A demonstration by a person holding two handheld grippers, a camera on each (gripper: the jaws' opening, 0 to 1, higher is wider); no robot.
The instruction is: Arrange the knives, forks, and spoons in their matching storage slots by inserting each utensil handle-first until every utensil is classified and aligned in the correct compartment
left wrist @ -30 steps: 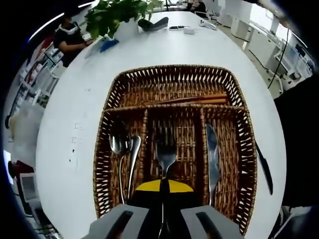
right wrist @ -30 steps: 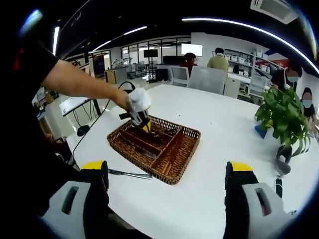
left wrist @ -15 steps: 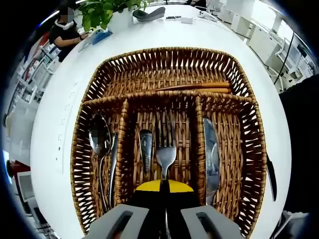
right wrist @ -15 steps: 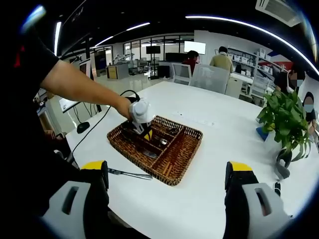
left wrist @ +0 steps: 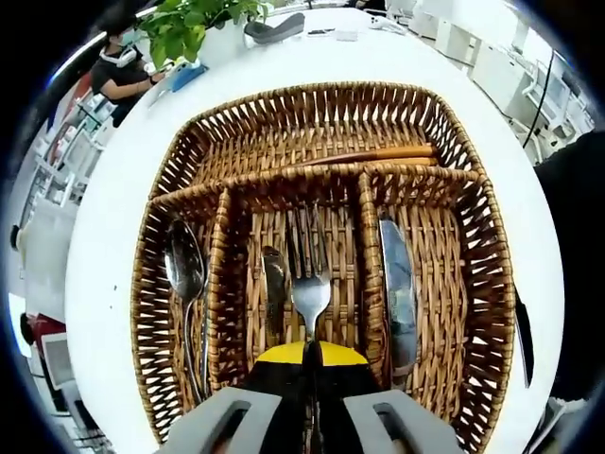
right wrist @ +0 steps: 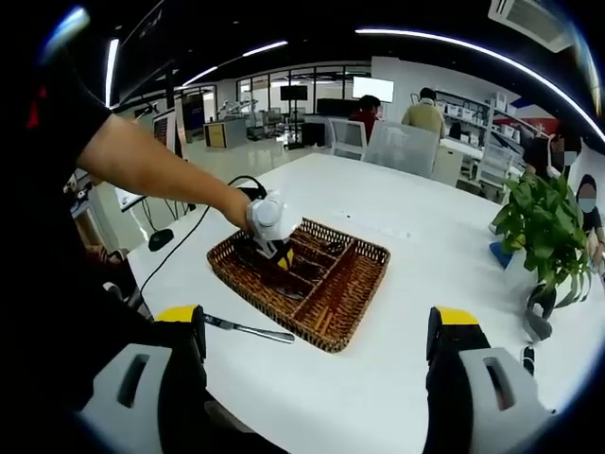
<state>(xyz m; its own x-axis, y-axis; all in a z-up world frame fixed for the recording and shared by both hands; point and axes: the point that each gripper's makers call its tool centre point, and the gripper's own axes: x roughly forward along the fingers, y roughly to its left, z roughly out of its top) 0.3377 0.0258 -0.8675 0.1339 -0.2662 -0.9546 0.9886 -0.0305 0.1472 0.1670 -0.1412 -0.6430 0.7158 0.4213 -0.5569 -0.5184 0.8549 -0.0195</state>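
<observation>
The left tongs [left wrist: 310, 416] pinched a steel fork [left wrist: 309, 284] over the brown wicker tray's [left wrist: 484, 284] middle slot to seat it handle-first, while the right tongs [right wrist: 317, 374] hung spread above the white worktop [right wrist: 397, 378].

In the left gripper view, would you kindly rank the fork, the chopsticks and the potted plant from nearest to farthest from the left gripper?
1. Fork: clamped in the left gripper, over the basket's middle slot.
2. Chopsticks: lying crosswise in the basket's far compartment.
3. Potted plant: beyond the basket, on the table's far left.
</observation>
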